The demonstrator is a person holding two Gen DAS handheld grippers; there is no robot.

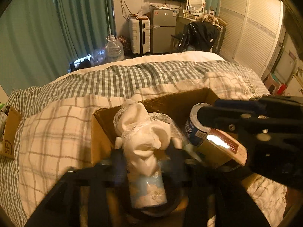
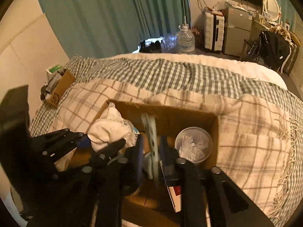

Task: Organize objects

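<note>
1. Spreading across both views, the bed [image 1: 132,75] carries a checked blanket [image 2: 246,132], and an open cardboard box [image 1: 102,132] sits on it near the cameras.
2. A second, smaller box [image 2: 58,90] lies well apart at the bed's far left edge, with things in it too small to name.
3. Inside the near box are a white cloth bundle [image 1: 144,138], a blue can [image 1: 193,128], a clear round tub [image 2: 193,143] of white bits, and a maroon-edged packet [image 1: 223,143].
4. The left gripper [image 1: 145,162] has its fingers closed narrowly on the bundle, which rises from a pale blue wrapper [image 1: 147,191] between them.
5. The right gripper [image 2: 151,151] pinches a thin green-and-white strip [image 2: 151,132] standing on edge in the middle of the box.
6. Risk, as I judge it: the bundle is soft and loosely gathered, so it may slump or slip out of the wrapper if lifted by the cloth alone.
7. Both grippers crowd one box; a careless move could knock the can or tip the tub, and the soft bedding under the box gives little support.
8. Hard to tell: what the strip really is, what lies under the bundle, and the box's near wall, which the grippers hide; motion blur softens the left view.
</note>
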